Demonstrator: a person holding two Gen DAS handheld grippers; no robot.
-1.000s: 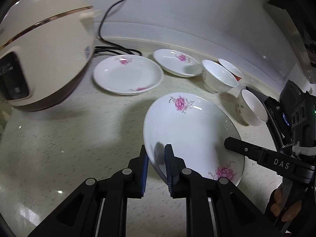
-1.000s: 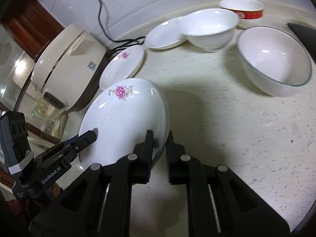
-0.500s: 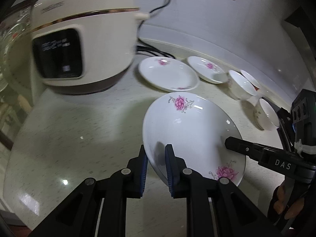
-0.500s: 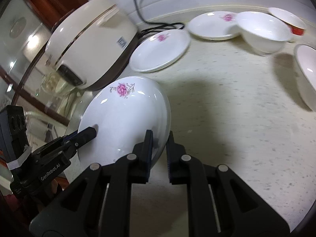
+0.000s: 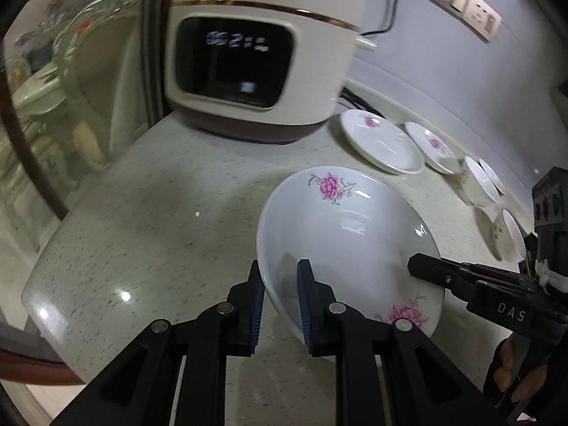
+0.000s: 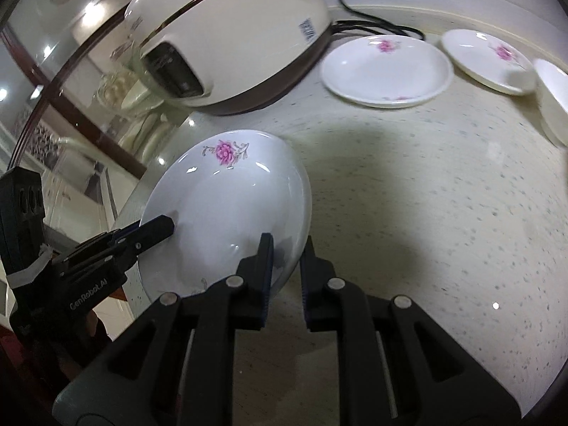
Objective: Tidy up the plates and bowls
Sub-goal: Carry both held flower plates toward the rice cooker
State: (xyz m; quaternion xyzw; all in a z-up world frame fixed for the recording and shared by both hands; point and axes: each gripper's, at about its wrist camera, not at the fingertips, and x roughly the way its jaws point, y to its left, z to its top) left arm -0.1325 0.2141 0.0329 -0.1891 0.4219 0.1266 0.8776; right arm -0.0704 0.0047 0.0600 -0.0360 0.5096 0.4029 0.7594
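Observation:
A large white plate with pink flowers (image 5: 348, 245) (image 6: 227, 213) hangs tilted above the speckled countertop (image 5: 149, 227), held from both sides. My left gripper (image 5: 280, 277) is shut on its left rim. My right gripper (image 6: 287, 248) is shut on the opposite rim, and each gripper shows in the other's view: the right gripper (image 5: 422, 269) and the left gripper (image 6: 159, 227). Two more flowered plates (image 5: 381, 143) (image 5: 431, 147) lie flat beside the rice cooker. Small white bowls (image 5: 477, 183) stand beyond them.
A cream rice cooker (image 5: 262, 53) with a lit display stands at the back, its black cable (image 6: 372, 28) running along the wall. The counter's rounded edge (image 5: 39, 305) lies to the left, with a glass partition (image 5: 71, 88) beyond. Wall sockets (image 5: 472, 7) sit above.
Both grippers carried the plate leftwards along the counter. The rice cooker has swung from the far left toward the middle of view, and the other plates and bowls have slid off to the right.

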